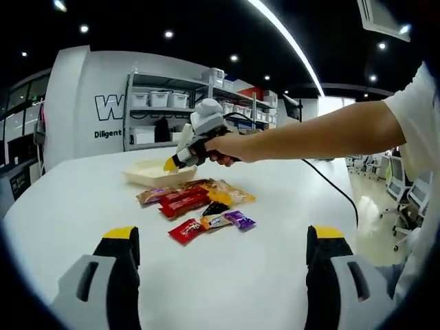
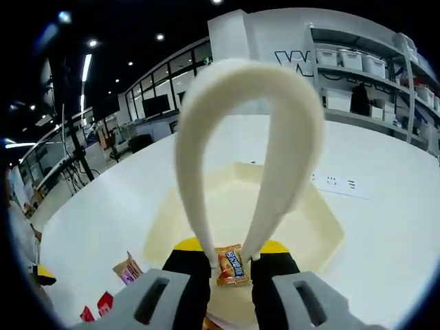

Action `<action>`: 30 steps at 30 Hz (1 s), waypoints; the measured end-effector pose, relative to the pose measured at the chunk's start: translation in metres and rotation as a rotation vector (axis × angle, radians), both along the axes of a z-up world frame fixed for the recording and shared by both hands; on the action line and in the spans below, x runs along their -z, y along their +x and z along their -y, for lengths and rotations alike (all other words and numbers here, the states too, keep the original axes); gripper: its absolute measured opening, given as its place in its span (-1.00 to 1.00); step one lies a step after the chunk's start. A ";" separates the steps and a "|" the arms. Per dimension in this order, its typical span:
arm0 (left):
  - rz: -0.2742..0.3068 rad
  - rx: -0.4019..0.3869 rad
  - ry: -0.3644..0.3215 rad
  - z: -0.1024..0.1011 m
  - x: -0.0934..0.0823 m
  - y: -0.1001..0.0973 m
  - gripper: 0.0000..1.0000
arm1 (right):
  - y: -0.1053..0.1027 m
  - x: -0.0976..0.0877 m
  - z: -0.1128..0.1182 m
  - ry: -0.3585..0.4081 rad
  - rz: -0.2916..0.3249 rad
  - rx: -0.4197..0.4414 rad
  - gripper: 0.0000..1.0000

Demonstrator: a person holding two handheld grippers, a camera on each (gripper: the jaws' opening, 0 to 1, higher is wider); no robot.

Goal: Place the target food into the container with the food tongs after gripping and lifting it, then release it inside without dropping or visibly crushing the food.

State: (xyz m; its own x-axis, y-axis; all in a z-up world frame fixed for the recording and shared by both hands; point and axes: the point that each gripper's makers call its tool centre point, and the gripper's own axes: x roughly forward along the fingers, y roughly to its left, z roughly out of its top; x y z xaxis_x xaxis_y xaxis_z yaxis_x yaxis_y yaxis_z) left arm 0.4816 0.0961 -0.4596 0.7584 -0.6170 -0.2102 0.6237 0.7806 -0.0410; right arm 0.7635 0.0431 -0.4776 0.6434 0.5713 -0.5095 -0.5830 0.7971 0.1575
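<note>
- The snack packet point(image 2: 231, 265), orange with blue lettering, sits between the tong tips, over the container's floor; I cannot tell whether it hangs above the floor or rests on it.
- I see the white table point(image 1: 275, 254) carrying everything, with the pale container point(image 2: 323, 234) beyond the heap of wrapped snacks point(image 1: 199, 203), so each carry looks short.
- The cream food tongs point(image 2: 247, 137) loop out ahead of my right claw point(image 2: 232, 265), whose jaws squeeze the tong arms nearly together, pinching the packet gently.
- My left claw point(image 1: 223, 244) hovers wide apart over bare table, gripping nothing, well clear of the snacks.
</note>
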 end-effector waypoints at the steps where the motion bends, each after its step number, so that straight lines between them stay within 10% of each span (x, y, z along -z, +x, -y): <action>1: 0.001 0.002 0.001 0.001 0.000 0.000 0.98 | 0.000 0.000 0.001 0.000 0.005 0.003 -0.68; 30: -0.009 0.004 0.037 0.009 0.001 -0.014 0.98 | -0.042 -0.041 0.014 0.006 0.040 -0.070 -0.69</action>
